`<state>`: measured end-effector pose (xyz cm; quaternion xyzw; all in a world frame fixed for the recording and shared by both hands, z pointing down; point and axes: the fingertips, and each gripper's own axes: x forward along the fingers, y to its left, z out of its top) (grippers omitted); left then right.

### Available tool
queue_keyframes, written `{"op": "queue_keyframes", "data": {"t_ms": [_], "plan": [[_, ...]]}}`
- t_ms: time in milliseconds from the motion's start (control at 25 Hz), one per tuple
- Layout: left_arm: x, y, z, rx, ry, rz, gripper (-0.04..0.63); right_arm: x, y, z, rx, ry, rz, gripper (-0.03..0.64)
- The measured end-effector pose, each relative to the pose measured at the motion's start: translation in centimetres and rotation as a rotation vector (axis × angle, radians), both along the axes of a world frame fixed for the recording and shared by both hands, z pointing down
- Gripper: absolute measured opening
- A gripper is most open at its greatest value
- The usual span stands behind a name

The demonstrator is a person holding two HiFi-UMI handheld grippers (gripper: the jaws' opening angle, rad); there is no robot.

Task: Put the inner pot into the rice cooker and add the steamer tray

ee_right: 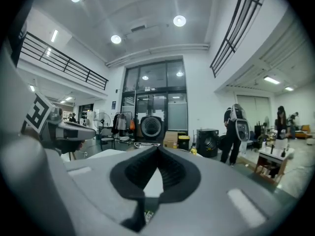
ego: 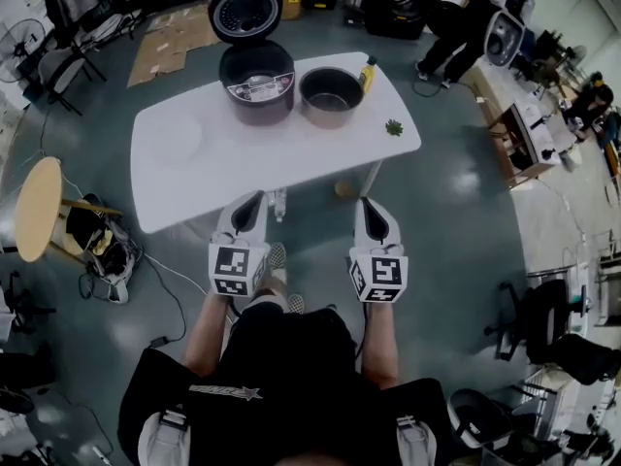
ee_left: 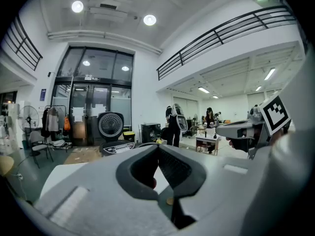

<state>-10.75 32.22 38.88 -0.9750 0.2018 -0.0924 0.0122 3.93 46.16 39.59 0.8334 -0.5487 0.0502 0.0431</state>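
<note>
The dark rice cooker [ego: 257, 83] stands at the back of the white table [ego: 223, 178] with its lid [ego: 245, 12] raised. The metal inner pot [ego: 331, 93] sits just to its right, on the table. A pale round shape [ego: 177, 137], possibly the steamer tray, lies on the left part of the table. My left gripper [ego: 255, 200] and right gripper [ego: 368, 203] hover side by side before the table's near edge, both shut and empty. In the left gripper view the cooker's lid [ee_left: 110, 126] shows beyond the shut left gripper [ee_left: 157, 149]; the right gripper view shows the shut right gripper [ee_right: 157, 149].
A yellow bottle [ego: 368, 73] and a small green thing [ego: 394, 126] lie on the table's right side. A round wooden stool [ego: 39, 208] and cables are on the floor at left. People [ego: 464, 22] and desks are at the back right.
</note>
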Motion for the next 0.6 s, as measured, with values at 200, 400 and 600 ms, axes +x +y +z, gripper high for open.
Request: {"op": "queue_keyframes", "data": {"t_ms": [200,400,600], "plan": [[5.4,0.3,1.2,-0.008,-0.007,0.082,0.011,3.9,1.3,1.3,-0.018,-0.014,0.081,0.005],[11.1,-0.8,2.2,-0.017,-0.015,0.155,0.011,8.6,1.3,1.9,-0.017,-0.022,0.152,0.005],[16.7,-3.3,2.3,-0.035,-0.031,0.192,0.011,13.2,-0.7,1.8,-0.029,-0.036,0.183,0.005]]}}
